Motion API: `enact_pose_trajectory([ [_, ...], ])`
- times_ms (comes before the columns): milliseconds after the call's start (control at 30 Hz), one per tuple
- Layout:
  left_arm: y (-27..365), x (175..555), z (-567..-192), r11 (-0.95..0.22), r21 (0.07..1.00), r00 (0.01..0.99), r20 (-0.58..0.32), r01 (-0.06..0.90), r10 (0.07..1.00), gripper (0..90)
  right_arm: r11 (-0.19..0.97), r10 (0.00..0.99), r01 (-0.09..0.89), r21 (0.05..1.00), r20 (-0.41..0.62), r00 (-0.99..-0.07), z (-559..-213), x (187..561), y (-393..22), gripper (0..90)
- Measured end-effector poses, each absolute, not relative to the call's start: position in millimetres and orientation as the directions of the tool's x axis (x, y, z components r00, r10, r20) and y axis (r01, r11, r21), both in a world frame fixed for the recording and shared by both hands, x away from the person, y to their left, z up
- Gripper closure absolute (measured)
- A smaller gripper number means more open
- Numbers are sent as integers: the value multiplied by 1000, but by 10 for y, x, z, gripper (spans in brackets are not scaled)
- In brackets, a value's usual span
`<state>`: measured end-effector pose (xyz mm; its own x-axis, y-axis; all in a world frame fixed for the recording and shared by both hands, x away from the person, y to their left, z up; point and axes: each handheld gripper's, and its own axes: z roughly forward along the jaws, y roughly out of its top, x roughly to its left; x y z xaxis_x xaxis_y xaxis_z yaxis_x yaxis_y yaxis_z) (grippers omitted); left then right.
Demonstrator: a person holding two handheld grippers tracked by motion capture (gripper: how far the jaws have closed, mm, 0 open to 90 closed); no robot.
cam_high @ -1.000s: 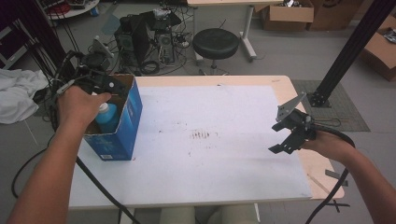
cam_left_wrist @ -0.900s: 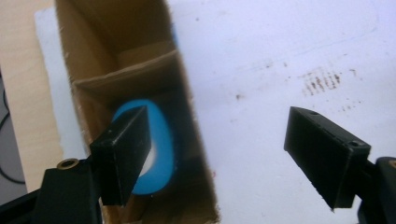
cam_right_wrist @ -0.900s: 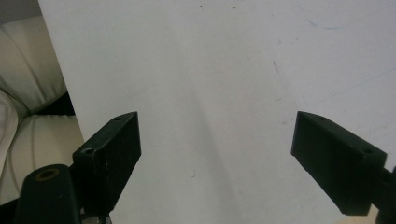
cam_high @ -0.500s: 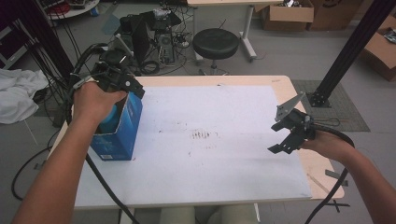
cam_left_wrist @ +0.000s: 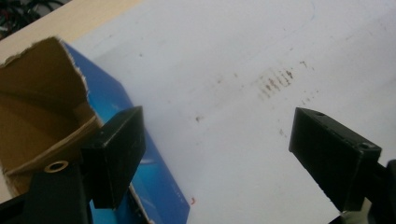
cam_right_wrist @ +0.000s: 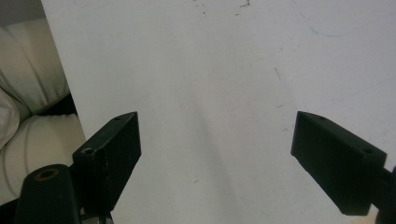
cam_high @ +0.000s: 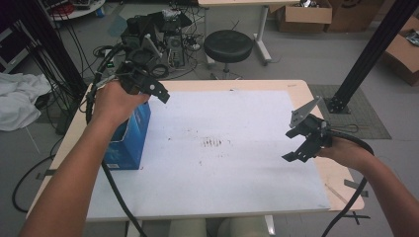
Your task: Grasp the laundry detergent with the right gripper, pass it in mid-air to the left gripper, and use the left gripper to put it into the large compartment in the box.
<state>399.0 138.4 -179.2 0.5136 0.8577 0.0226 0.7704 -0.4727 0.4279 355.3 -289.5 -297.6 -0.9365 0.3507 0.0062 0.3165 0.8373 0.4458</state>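
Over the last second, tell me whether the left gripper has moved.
Yes. The left gripper has risen out of the open blue box and shifted toward the table's far edge. It now hangs open above the box's far right corner.

Table (cam_high: 237, 85): pale wood, covered by a white sheet (cam_high: 222, 168) with small brown stains (cam_high: 213, 143).
Stool (cam_high: 228, 45): round, black, on the floor beyond the table.
Electronics and cables (cam_high: 153, 34): heaped beyond the far left corner.
White cloth (cam_high: 17, 101): crumpled, far left.
Cardboard boxes (cam_high: 301, 15): far right floor.
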Motion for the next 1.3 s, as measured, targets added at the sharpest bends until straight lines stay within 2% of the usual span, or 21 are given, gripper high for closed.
enact_pose_trajectory([
  [633,861,4077,-1967,-687,393,723,77,611,687,195,842,343,309,441,5,-939,-2966,3589,-2873,158],
  [1067,722,4104,-2118,-749,389,790,82,537,608,204,850,338,307,428,4,-941,-2967,3608,-2822,157],
  [1300,709,4126,-2140,-757,377,796,81,533,600,202,851,337,308,425,7,-941,-2971,3620,-2794,157],
])
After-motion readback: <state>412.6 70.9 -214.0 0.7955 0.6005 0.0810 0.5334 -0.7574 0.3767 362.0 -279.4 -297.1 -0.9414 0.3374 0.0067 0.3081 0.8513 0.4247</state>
